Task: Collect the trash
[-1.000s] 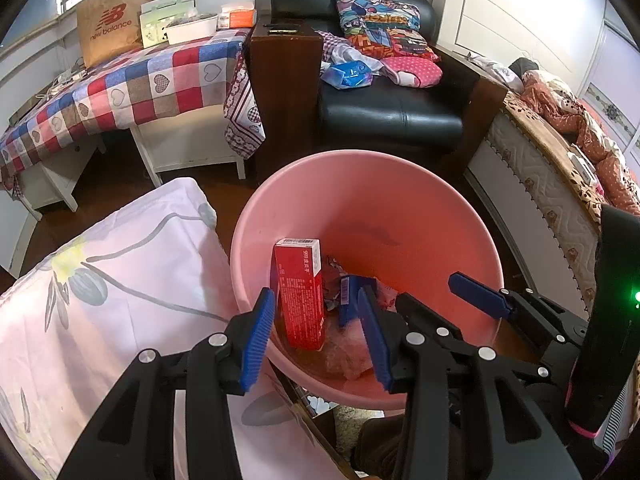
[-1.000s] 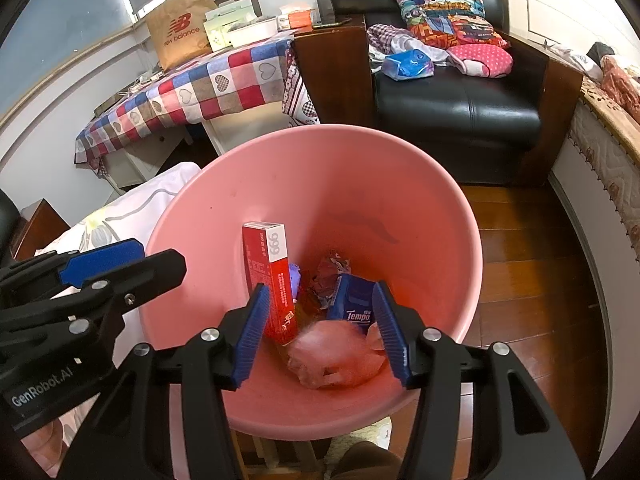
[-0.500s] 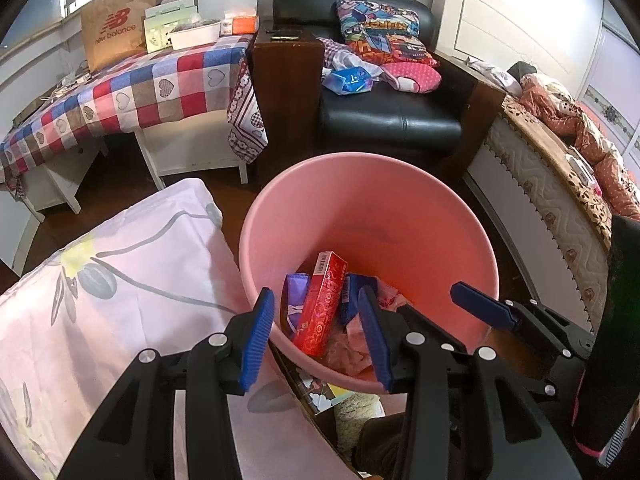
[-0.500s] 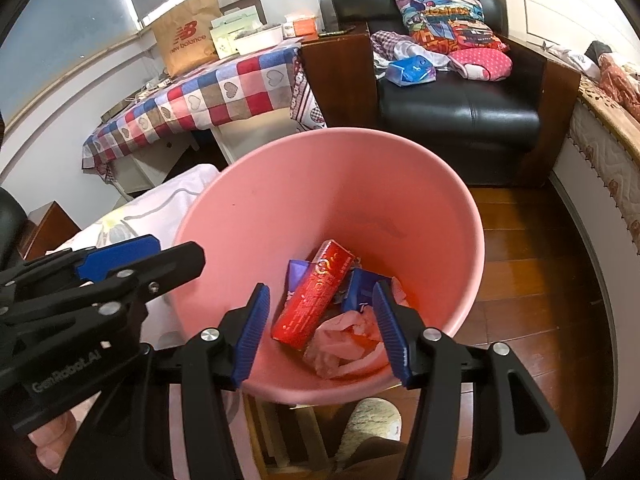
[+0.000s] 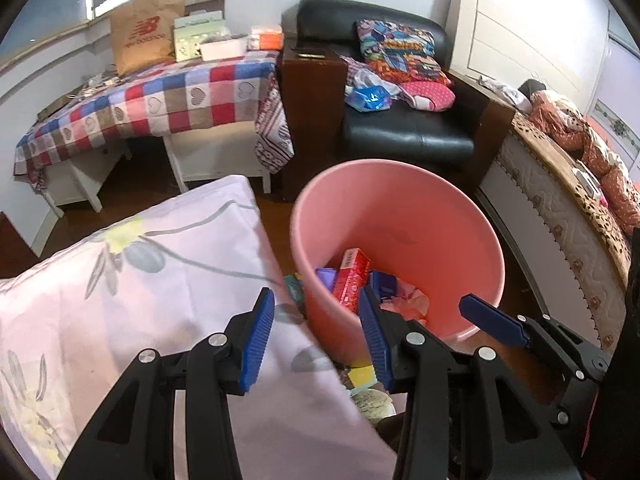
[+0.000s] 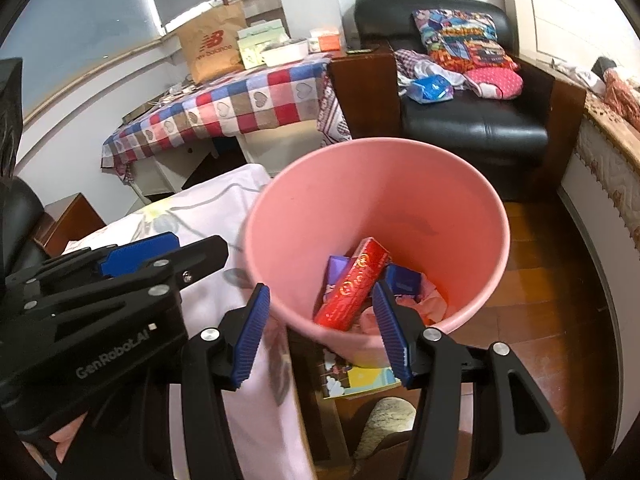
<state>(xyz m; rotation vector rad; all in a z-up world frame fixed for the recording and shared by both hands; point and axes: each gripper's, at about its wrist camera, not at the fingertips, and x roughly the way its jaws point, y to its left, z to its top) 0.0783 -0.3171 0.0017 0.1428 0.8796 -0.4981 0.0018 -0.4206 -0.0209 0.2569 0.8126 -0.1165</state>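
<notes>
Trash in pink bin (image 6: 460,216), beside floral-sheeted surface (image 5: 120,280).
Red box (image 6: 352,284) leans diagonally among wrappers; my left gripper (image 5: 316,336) and right gripper (image 6: 324,332) gape, empty.

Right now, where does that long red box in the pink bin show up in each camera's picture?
Left wrist view: red box lies low and centre, inside the pink bin.
Right wrist view: red box lies low and centre, inside the bin.
Shared landmark: black armchair, behind the bin.
</notes>
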